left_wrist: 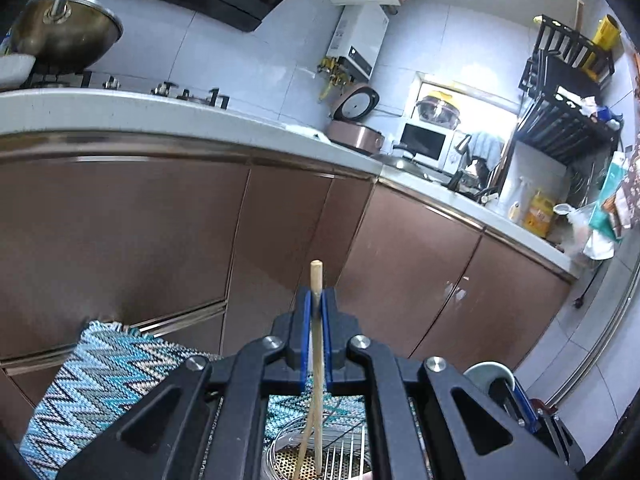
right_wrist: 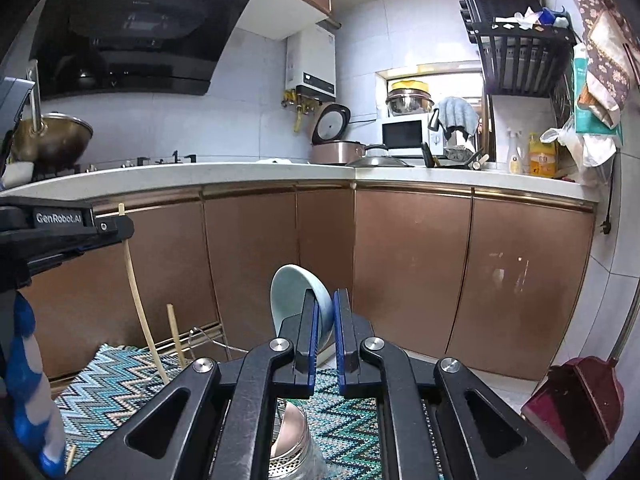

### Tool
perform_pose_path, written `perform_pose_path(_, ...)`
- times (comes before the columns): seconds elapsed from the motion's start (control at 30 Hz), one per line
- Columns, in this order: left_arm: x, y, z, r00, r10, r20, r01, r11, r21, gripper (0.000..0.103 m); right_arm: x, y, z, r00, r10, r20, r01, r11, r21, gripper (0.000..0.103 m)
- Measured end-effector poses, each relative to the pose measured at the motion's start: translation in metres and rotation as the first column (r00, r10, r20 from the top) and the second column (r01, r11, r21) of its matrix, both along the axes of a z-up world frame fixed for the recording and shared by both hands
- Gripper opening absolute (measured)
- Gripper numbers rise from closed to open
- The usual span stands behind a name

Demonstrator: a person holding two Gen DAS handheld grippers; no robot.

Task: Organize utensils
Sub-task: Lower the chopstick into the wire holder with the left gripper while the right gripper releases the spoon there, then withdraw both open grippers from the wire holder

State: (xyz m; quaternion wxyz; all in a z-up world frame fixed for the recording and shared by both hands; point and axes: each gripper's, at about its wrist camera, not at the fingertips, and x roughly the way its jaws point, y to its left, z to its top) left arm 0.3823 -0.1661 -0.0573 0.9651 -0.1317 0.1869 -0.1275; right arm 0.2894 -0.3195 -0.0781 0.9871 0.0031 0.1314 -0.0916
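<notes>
Mat (left_wrist: 100,376): zigzag blue weave, lower left of the left wrist view, under both grippers.
Left gripper (left_wrist: 316,304): pressed together on a chopstick (left_wrist: 317,280), pinched near its top; the tip stands just above the pads at centre frame and the long shaft hangs down toward the bottom edge.
Second stick (right_wrist: 176,334): in the right wrist view, lower left, a shorter wooden stick stands apart from the held one; whether it leans on anything I cannot tell.
Strainer (left_wrist: 304,460): perforated metal with wire tines beside it, bottom centre, below the chopstick's lower end.
Right gripper (right_wrist: 326,312): pinching a pale blue spoon (right_wrist: 292,296) by its bowl, centre frame; the bowl tilts up and left of the pads.
Metal cup (right_wrist: 294,440): bottom centre of the right view, under that gripper.
Step in hand, my reading: carrying both utensils down to their holders.
Doing it well: keep the chopstick near vertical so its low end enters cleanly; guide the spoon over the cup before easing the grip; lower slowly, since the pinch on the curved bowl looks slip-prone.
</notes>
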Motion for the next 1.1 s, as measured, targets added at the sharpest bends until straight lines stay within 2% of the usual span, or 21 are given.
perform_pose_path(0.27,-0.001,0.005,-0.027,1.000,0.009,-0.026,-0.009,1.000,0.000,0.007,0.002,0.004,-0.031,0.999,0.021,-0.044,-0.019,0.999,0.040,0.013)
perform_pose_path(0.33,-0.005,0.008,-0.026,1.000,0.006,-0.030,-0.006,1.000,-0.004,0.012,-0.001,0.003,-0.030,0.999,0.025,-0.040,-0.023,0.999,0.048,0.021)
perform_pose_path(0.43,-0.014,0.013,-0.020,1.000,0.007,-0.027,-0.008,1.000,-0.016,0.027,-0.010,0.006,-0.023,0.999,0.027,-0.026,-0.025,0.998,0.054,0.030)
perform_pose_path(0.53,-0.028,0.021,-0.009,1.000,0.012,-0.019,-0.012,1.000,-0.027,0.031,-0.020,0.007,-0.014,0.999,0.026,-0.019,-0.025,0.998,0.060,0.031)
perform_pose_path(0.63,-0.046,0.032,0.005,0.999,0.029,-0.024,-0.029,0.999,-0.031,0.042,-0.035,0.009,-0.004,1.000,0.022,-0.012,-0.021,0.997,0.071,0.035)
perform_pose_path(0.77,-0.075,0.052,0.024,0.998,0.057,-0.011,-0.057,0.998,-0.027,0.045,-0.058,0.010,0.012,1.000,0.014,-0.003,-0.014,0.996,0.092,0.043)
perform_pose_path(0.87,-0.099,0.067,0.034,0.997,0.073,-0.004,-0.073,0.997,-0.001,0.052,-0.078,0.011,0.024,1.000,0.007,0.004,-0.007,0.996,0.091,0.054)
perform_pose_path(1.1,-0.158,0.105,0.047,0.994,0.110,0.016,-0.111,0.993,0.027,0.053,-0.129,0.020,0.046,1.000,0.002,0.005,-0.002,0.997,0.082,0.070)
